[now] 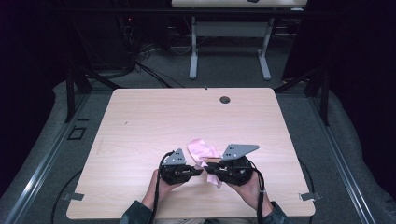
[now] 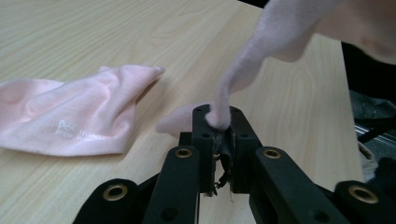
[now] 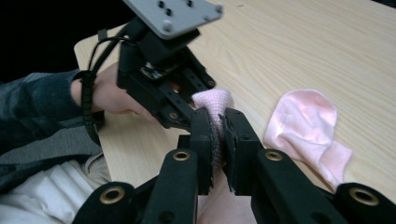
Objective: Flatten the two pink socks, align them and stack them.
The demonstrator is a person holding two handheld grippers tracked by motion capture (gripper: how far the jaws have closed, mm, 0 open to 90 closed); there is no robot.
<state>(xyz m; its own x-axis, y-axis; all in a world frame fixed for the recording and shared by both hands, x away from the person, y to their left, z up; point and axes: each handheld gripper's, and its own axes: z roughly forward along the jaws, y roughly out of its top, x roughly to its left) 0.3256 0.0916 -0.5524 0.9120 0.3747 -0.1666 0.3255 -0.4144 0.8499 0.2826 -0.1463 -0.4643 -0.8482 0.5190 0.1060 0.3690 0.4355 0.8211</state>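
left gripper (image 2: pixel 218 122) clamps pink sock (image 2: pixel 243 70) | right gripper (image 3: pixel 218 126) pinches it too | second sock (image 3: pixel 306 123) lies on table (image 1: pixel 154 116)

Table (image 1: pixel 154 116) lies open all round — only the pink cloth (image 1: pixel 201 148) intrudes.

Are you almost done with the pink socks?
Not yet. One soft pink sock lies flat on the light wooden table, untouched. The other pink sock is in hand: the left hand-held gripper and right hand-held gripper are both shut on it, holding it between them. Putting the two together looks left to do.
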